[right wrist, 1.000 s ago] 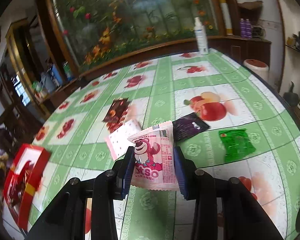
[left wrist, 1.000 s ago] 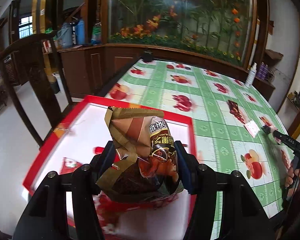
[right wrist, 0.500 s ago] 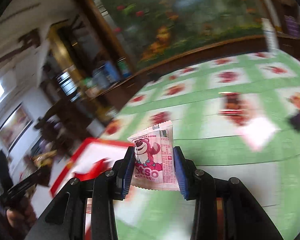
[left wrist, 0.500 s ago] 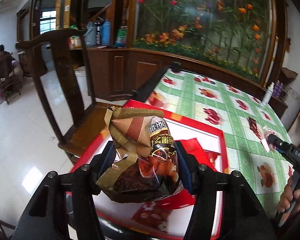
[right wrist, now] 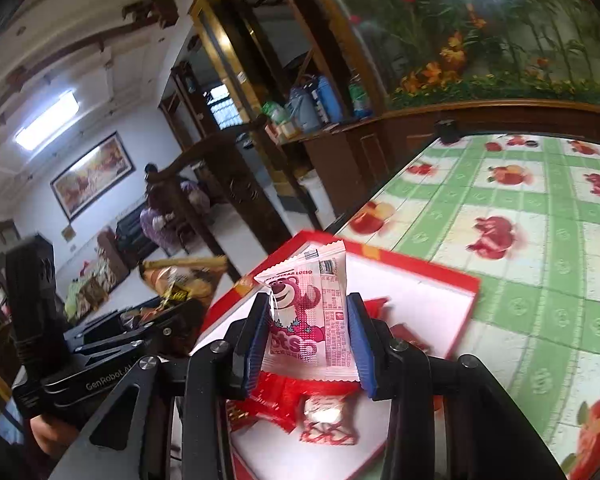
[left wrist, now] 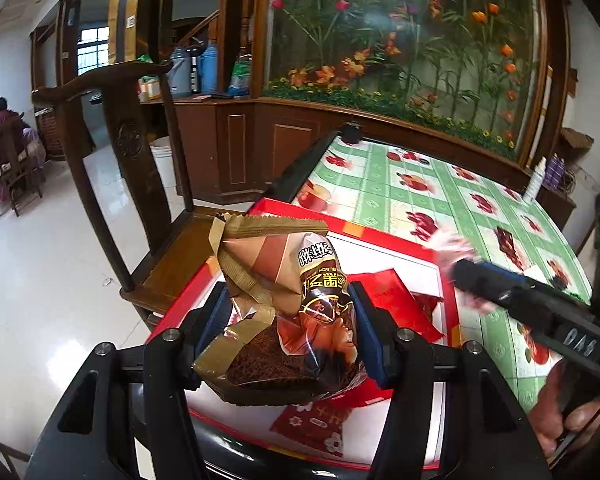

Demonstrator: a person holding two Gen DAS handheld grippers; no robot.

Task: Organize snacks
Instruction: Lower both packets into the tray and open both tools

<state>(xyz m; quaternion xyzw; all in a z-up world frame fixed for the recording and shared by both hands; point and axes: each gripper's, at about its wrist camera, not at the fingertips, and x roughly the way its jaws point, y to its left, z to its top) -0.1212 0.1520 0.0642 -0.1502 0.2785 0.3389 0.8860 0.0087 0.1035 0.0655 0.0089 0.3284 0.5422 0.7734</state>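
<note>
Several red-wrapped snacks (right wrist: 284, 400) are already lying in the red-rimmed tray (left wrist: 446, 292) at the bench's near left corner, so the sorting looks partly done. A dark packet (left wrist: 508, 242) and others are waiting on the green fruit-print bench (left wrist: 460, 200) toward its right edge. The left tool (left wrist: 288, 332) is clamping a brown snack bag (left wrist: 284, 300) above the tray. The right tool (right wrist: 308, 340) is pinching a pink bear packet (right wrist: 308, 312) over the tray. Neither is released yet.
</note>
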